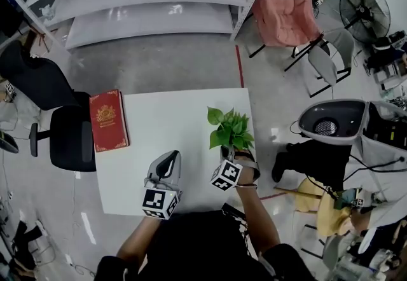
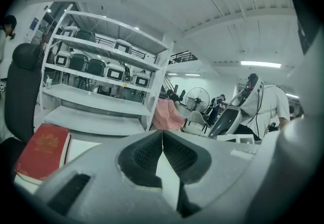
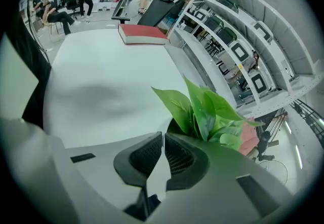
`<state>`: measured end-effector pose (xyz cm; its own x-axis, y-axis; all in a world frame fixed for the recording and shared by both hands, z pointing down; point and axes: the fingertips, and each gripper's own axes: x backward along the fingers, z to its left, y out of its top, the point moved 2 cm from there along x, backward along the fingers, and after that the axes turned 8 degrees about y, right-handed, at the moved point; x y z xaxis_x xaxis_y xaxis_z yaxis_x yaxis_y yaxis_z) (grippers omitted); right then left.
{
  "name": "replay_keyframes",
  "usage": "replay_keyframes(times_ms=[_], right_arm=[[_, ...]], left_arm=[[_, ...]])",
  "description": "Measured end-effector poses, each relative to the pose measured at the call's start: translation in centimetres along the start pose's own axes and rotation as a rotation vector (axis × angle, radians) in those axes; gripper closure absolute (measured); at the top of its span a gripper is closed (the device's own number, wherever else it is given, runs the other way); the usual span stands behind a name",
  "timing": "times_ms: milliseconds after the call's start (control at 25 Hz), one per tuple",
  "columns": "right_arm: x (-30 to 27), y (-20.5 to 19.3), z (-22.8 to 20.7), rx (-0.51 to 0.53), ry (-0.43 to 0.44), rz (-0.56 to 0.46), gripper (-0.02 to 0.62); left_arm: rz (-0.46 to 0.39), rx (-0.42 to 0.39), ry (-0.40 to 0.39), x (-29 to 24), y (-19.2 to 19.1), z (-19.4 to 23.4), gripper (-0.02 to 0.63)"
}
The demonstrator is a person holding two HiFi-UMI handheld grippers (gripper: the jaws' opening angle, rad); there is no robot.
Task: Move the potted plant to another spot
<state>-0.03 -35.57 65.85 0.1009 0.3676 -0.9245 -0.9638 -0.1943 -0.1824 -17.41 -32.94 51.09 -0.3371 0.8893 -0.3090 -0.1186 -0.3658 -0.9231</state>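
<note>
The potted plant (image 1: 230, 128) with green leaves stands near the right edge of the white table (image 1: 165, 114); its pot is mostly hidden under my right gripper (image 1: 234, 156). In the right gripper view the leaves (image 3: 207, 114) rise just behind the right gripper (image 3: 163, 136), whose jaws are pressed together on the pot's pale rim. My left gripper (image 1: 170, 157) rests over the table's front part, left of the plant, apart from it. In the left gripper view its pads meet at the left gripper's (image 2: 162, 134) tip with nothing between them.
A red book (image 1: 108, 119) lies at the table's left edge, also the book (image 2: 44, 149) and book (image 3: 143, 34). A black office chair (image 1: 63, 133) stands left of the table. White shelving (image 1: 146, 0) runs behind; a pink-covered chair (image 1: 286, 0) and fan (image 1: 364, 11) stand back right.
</note>
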Motion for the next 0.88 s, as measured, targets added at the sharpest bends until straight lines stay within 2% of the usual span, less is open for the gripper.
replay_keyframes(times_ms=[400,880], right_arm=[[-2.9,-1.5,-4.2,-0.022,-0.028,0.034,0.578],[-5.8,-2.8,-5.3,-0.027,-0.013,0.057,0.578]], left_arm=[[0.020,0.004,-0.009,-1.3,-0.3,0.4,0.589],[0.041,0.012,-0.012,-1.4,-1.0,0.5,0.589]])
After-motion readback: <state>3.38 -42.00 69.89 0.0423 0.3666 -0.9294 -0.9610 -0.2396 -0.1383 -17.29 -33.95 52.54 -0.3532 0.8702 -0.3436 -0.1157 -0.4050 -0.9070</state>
